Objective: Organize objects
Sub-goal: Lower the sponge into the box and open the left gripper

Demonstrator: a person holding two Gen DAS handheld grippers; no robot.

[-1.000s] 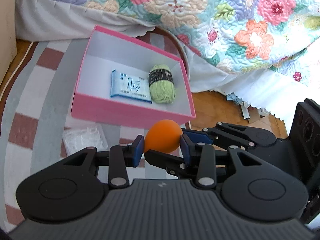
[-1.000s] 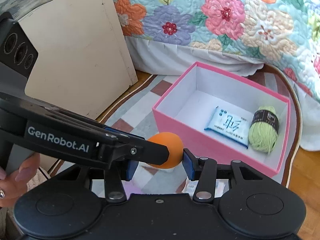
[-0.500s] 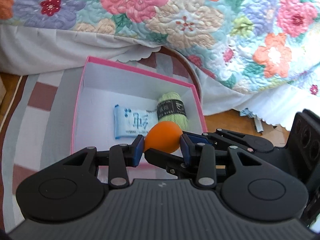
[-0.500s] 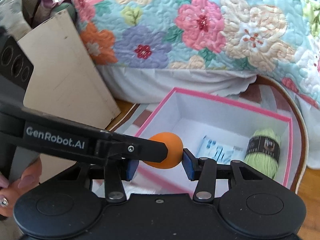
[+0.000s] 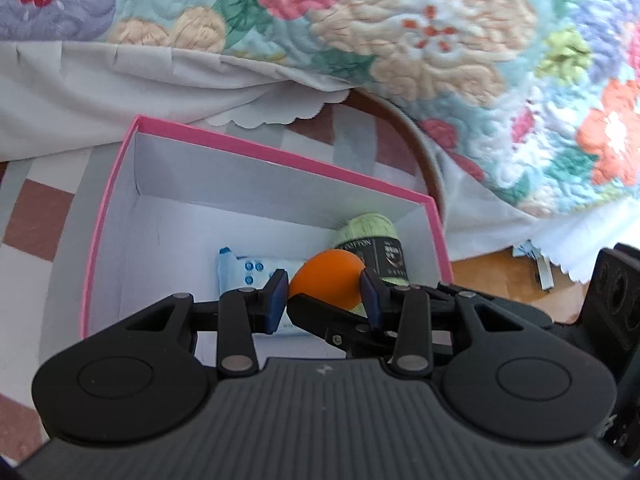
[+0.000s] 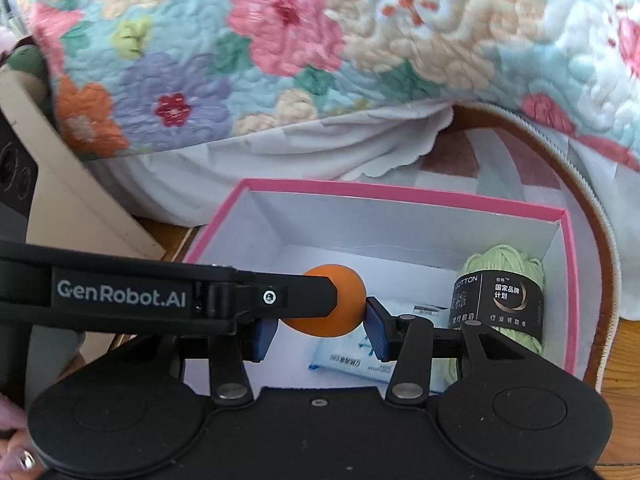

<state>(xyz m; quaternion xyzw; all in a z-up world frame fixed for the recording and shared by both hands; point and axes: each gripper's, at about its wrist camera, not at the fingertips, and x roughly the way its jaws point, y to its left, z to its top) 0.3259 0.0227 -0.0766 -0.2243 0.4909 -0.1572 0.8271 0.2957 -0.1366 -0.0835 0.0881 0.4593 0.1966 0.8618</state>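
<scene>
lettering reads "genrobot.ai" in pale print on the black arm of the left tongs (image 6: 320,300) where it crosses the right wrist view. the black band round the yarn ball (image 6: 504,300) carries "cotton" plus chinese characters and a bronze ring emblem. the tissue packet (image 6: 352,360) has small blue print too fine to read.

the orange ball (image 5: 326,280) is smooth, matt and evenly coloured, with no marking. it hangs above the open inside of the pink box (image 5: 108,208), over the packet and just in front of the yarn. both pairs of tongs meet on it: the left tongs (image 5: 324,294) are narrow with blue pads pressed to either side, and the right tongs (image 6: 316,328) are narrow as well, one blue pad touching the ball's right side; the other side is hidden behind the left arm.

the box is pink outside, white inside, and sits on a checked rug (image 5: 36,208) beside a bed with a floral quilt (image 5: 400,40). the pale green yarn lies against the right wall. a hand (image 6: 16,460) with a ring shows at the lower left edge.
</scene>
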